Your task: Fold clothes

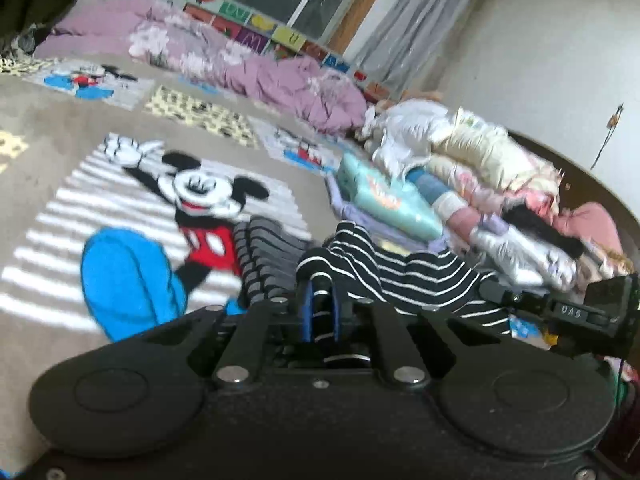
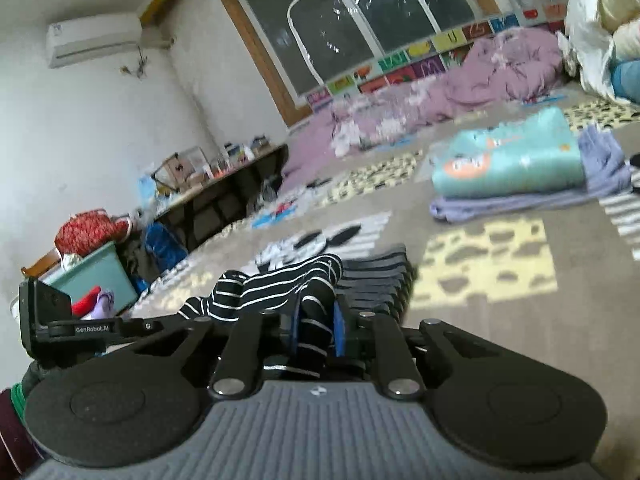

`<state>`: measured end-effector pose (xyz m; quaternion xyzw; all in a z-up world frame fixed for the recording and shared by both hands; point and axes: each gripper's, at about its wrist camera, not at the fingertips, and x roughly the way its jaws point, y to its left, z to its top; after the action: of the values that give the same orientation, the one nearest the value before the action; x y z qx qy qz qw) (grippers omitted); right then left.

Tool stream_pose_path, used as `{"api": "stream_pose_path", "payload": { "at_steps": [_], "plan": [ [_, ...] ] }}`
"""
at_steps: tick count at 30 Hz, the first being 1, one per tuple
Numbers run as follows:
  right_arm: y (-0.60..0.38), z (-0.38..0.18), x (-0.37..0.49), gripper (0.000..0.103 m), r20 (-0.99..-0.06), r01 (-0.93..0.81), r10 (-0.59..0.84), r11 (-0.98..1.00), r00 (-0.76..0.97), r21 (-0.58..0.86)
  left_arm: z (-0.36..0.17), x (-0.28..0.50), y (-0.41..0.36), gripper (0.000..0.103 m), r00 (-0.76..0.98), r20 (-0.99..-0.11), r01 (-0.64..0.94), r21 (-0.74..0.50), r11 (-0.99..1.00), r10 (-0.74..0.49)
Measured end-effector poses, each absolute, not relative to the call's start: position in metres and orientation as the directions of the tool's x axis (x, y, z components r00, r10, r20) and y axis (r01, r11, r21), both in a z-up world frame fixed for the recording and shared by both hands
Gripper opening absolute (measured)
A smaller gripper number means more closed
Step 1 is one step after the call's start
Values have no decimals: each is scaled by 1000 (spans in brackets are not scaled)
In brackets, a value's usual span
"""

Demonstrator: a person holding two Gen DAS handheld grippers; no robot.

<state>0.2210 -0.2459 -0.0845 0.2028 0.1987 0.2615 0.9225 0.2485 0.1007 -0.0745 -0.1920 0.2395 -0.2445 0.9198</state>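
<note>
the striped garment hangs stretched between both grippers just over the cartoon mouse blanket. left gripper has its fingers pinching one bunched edge, right gripper pinching the other. i'd keep both pinches level and taut and lay it flat before creasing, or the bunched corners will fold crooked. left view shows the messy clothes pile by the wall; right view instead shows the folded teal top on a purple one, plus the teal bin.
</note>
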Motion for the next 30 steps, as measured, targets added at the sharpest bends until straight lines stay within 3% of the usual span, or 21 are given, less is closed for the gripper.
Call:
{"api": "stream_pose_path", "payload": {
  "at_steps": [11, 25, 30],
  "plan": [
    [-253, -76, 288, 17, -198, -392, 564, 747, 802, 537, -69, 302, 107, 7, 793, -287, 358, -493, 793, -537],
    [-249, -109, 350, 16, -270, -351, 590, 725, 761, 593, -96, 336, 112, 7, 800, -331, 280, -533, 799, -501],
    [-242, -131, 371, 18, -377, -297, 588, 744, 716, 599, -103, 344, 108, 7, 788, -416, 220, -498, 839, -453]
  ]
}}
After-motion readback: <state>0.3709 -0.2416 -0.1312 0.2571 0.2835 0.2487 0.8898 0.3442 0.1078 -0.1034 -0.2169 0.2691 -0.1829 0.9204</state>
